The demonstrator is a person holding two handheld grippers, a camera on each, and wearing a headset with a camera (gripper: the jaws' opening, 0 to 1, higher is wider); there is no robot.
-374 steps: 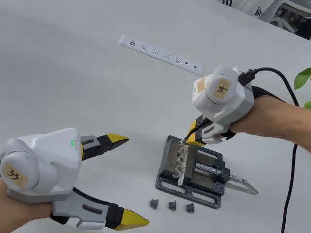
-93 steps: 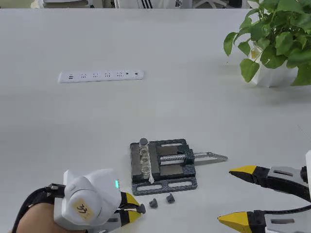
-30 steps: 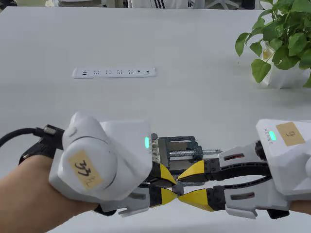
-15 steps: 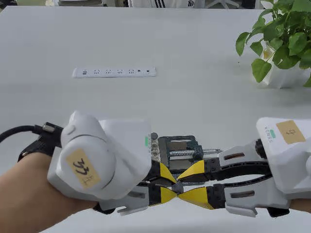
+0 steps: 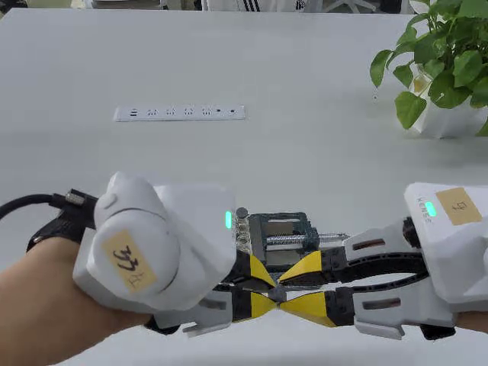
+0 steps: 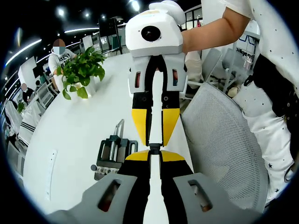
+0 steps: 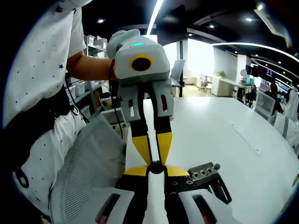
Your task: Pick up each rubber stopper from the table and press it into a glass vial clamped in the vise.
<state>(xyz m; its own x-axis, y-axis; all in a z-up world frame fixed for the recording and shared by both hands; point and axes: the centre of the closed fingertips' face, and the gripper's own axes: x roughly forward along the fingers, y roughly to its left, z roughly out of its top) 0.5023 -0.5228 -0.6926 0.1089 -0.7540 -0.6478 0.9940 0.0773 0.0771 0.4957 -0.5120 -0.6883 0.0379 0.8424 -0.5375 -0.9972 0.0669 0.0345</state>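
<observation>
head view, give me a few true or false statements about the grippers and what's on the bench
1. The left gripper and right gripper meet tip to tip with a rubber stopper between them. True.
2. The power strip lies between the vise and the person. False: it lies beyond the vise, farther up the table.
3. A potted plant stands at the far right. True.
4. The vise is empty. False: a row of vials stands clamped in it, and the farthest one has a dark stopper on top.
</observation>
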